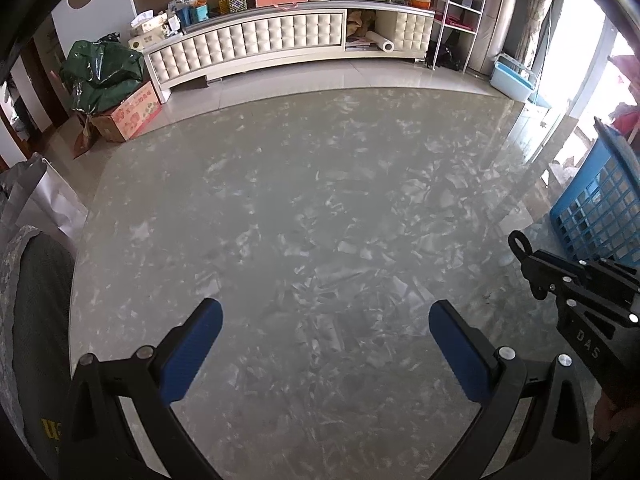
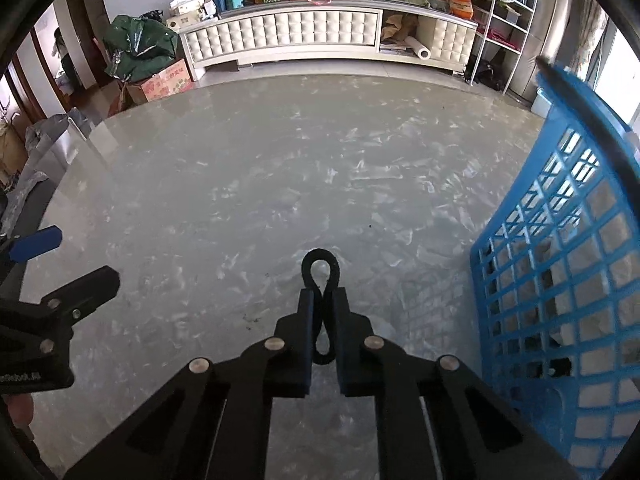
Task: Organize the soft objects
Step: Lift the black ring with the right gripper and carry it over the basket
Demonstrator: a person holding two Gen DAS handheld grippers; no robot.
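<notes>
My right gripper (image 2: 322, 300) is shut on a black elastic hair band (image 2: 321, 266); its loop sticks out past the fingertips, above the grey marble table (image 2: 260, 184). The band's loop also shows in the left wrist view (image 1: 519, 243), with the right gripper (image 1: 538, 268) at the right edge. A blue plastic lattice basket (image 2: 560, 264) stands just right of the right gripper; it shows in the left wrist view too (image 1: 600, 208). My left gripper (image 1: 326, 312) is open and empty over the table (image 1: 300, 200). Its blue pad (image 2: 36, 243) shows at the left of the right wrist view.
Grey fabric (image 1: 36, 300) and a silver bag (image 1: 44, 196) lie at the table's left edge. Beyond the table stand a white tufted cabinet (image 1: 280, 40), a cardboard box with a green bag (image 1: 116, 88), a wire shelf (image 1: 460, 16) and a pale blue bin (image 1: 512, 78).
</notes>
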